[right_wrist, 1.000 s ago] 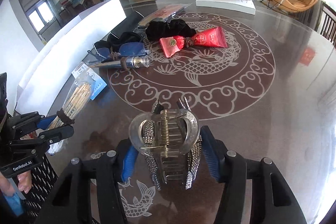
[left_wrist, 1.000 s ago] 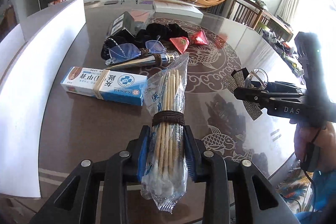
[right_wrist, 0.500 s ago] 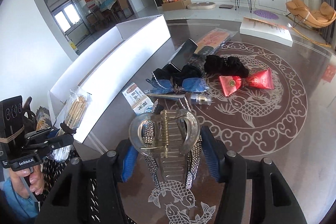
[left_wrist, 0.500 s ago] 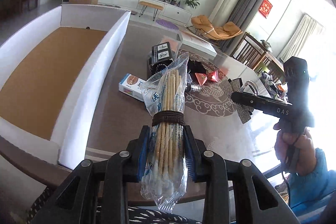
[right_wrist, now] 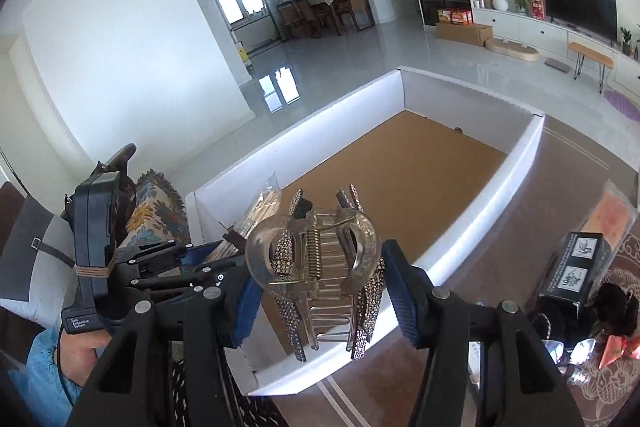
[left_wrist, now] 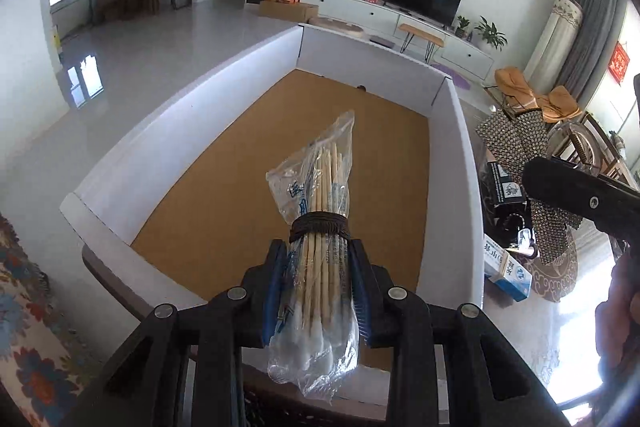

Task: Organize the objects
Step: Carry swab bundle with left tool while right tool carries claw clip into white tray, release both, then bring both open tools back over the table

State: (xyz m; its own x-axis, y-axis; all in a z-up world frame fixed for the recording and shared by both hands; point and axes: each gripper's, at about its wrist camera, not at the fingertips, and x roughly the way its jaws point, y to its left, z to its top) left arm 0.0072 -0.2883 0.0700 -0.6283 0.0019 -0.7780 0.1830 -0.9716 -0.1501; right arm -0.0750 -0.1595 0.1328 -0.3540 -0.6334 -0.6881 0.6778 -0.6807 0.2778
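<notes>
Two grippers: both loaded, each pinching its own item over the white box
Left gripper (left_wrist: pixel 316 291): blue pads squeezed on a bagged bundle of cotton swabs (left_wrist: pixel 320 227), gripping just under the dark band wrapped around the sticks; fluffy tips hang toward the bottom of the frame
Swabs location: centre of the left wrist view, held in the air above the near end of the box
Right gripper (right_wrist: pixel 320 291): jaws part way apart, clamped on the sides of a clear hair clip (right_wrist: pixel 316 259) with rhinestone strips, teeth pointing down
Clip location: centre of the right wrist view, over the box's near wall; also pokes in at the right edge of the left view
Box (left_wrist: pixel 456 163): white walls, brown cardboard floor, sitting on the dark table (right_wrist: pixel 500 223)
Right side of table: black carton (right_wrist: pixel 576 267), blue-and-white carton (left_wrist: pixel 508 273), pretty much lower right in both views
Person: a hand (right_wrist: pixel 80 355) and blue sleeve at lower left of the right view, holding the left gripper's handle
</notes>
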